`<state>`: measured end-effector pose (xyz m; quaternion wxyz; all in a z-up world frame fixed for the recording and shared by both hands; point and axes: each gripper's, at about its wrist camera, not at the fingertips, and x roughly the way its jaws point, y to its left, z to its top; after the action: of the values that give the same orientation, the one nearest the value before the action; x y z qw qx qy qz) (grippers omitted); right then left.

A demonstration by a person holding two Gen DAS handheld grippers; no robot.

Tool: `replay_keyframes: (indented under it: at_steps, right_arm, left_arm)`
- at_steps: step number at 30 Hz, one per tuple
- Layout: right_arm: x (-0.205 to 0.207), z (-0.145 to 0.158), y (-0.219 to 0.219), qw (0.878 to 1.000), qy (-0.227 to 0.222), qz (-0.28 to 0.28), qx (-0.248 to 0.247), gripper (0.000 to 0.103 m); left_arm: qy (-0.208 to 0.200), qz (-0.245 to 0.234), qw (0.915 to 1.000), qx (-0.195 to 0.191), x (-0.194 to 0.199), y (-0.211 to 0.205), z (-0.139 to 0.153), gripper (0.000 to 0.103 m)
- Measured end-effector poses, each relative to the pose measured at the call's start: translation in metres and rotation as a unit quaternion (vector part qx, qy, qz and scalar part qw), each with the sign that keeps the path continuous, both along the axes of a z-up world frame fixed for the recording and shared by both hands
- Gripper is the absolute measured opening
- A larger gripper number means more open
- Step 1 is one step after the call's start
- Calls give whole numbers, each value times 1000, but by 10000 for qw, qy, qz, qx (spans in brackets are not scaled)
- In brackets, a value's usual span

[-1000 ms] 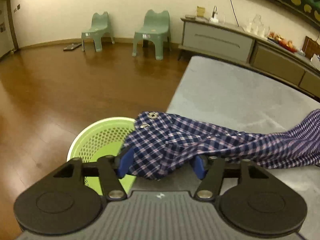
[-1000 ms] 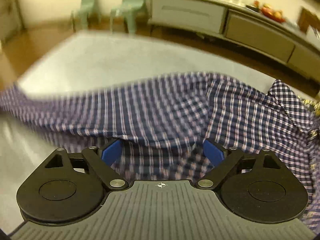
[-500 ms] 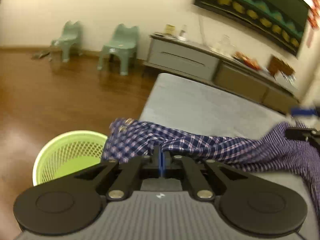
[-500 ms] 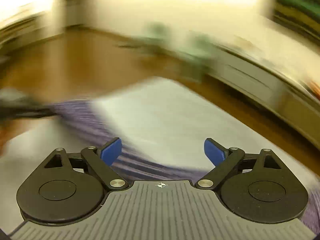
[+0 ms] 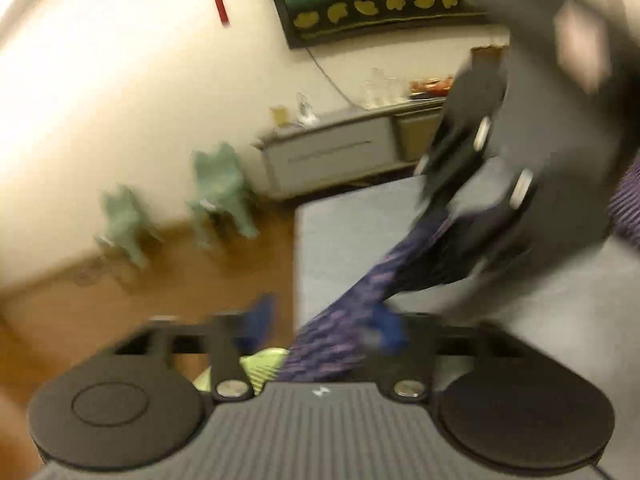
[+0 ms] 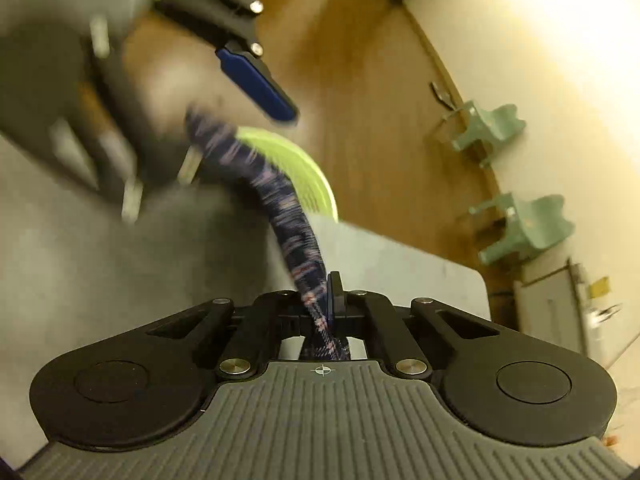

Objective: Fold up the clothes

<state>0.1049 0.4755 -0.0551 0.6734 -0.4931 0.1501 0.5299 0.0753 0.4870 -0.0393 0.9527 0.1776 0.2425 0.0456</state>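
A dark blue plaid shirt is pulled into a tight strand above the grey table. My left gripper has its jaws opening, the blue pads wide apart. The strand runs between them, close to the right pad; the blur hides any touch. My right gripper is shut on the shirt. In the left wrist view the right gripper hangs close ahead at the upper right, with the strand leading into it. In the right wrist view a blue pad of the left gripper shows at the upper left.
A lime green basket stands on the wooden floor by the table's corner. Two green chairs stand against the wall, beside a grey sideboard with small items on top.
The left gripper, shut on the shirt half a second ago, has opened. The right gripper swung across, rolled, and shut on the shirt close to the left one.
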Motion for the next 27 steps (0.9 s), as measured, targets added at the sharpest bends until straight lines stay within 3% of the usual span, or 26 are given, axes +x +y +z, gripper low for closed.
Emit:
replay_keyframes:
  at_steps: [4, 6, 8, 9, 10, 11, 12, 13, 14, 15, 16, 19, 22, 24, 25, 27]
  right_arm:
    - [11, 26, -22, 9996, 251, 56, 111, 3]
    - [13, 32, -30, 9992, 392, 59, 90, 3]
    - [24, 38, -31, 9989, 459, 0, 49, 3]
    - [31, 41, -33, 9989, 472, -64, 42, 3]
    - [38, 44, -36, 9987, 484, -130, 37, 4]
    - [44, 47, -40, 9985, 426, -299, 171, 5]
    - [50, 50, -43, 9978, 368, -469, 305, 20]
    - [56, 52, -47, 9965, 310, -638, 439, 53]
    - [62, 55, -51, 9948, 251, -808, 575, 67]
    - [66, 61, -59, 9903, 211, -1082, 848, 82]
    - [72, 66, -74, 9827, 264, -1422, 1160, 88]
    - [81, 72, -133, 9461, 557, -2469, 2021, 91]
    - [86, 61, -206, 8956, 1196, -3311, 2719, 95]
    - [88, 44, -253, 8531, 1755, -3857, 3045, 94]
    - [89, 32, -274, 8282, 2052, -4151, 3156, 93]
    - [80, 11, -310, 7836, 2479, -4637, 3308, 89]
  left_arm:
    - [-246, -318, 9992, -30, 1, -12, -8, 85]
    - [-245, -542, 9982, 17, 5, -22, -12, 81]
    - [-18, -855, 9963, -34, 11, -31, -15, 44]
    - [193, -1012, 9945, -188, 15, -33, -14, 19]
    - [385, -1117, 9922, -402, 18, -32, -11, 8]
    - [532, -1218, 9887, -688, 20, -28, -8, 8]
    - [645, -1323, 9831, -1088, 20, -23, -2, 8]
    - [750, -1426, 9745, -1565, 19, -17, 3, 8]
    - [845, -1574, 9614, -2092, 19, -10, 7, 8]
    - [891, -1802, 9427, -2662, 17, -2, 11, 8]
    - [862, -2021, 9251, -3095, 14, 3, 15, 8]
    - [685, -2495, 8876, -3811, 3, 9, 27, 8]
    - [549, -2889, 8648, -4071, -2, 0, 39, 7]
    - [517, -3153, 8517, -4153, -2, -15, 46, 5]
    - [537, -3253, 8482, -4145, -3, -26, 48, 5]
    - [658, -3245, 8582, -3923, -6, -51, 47, 5]
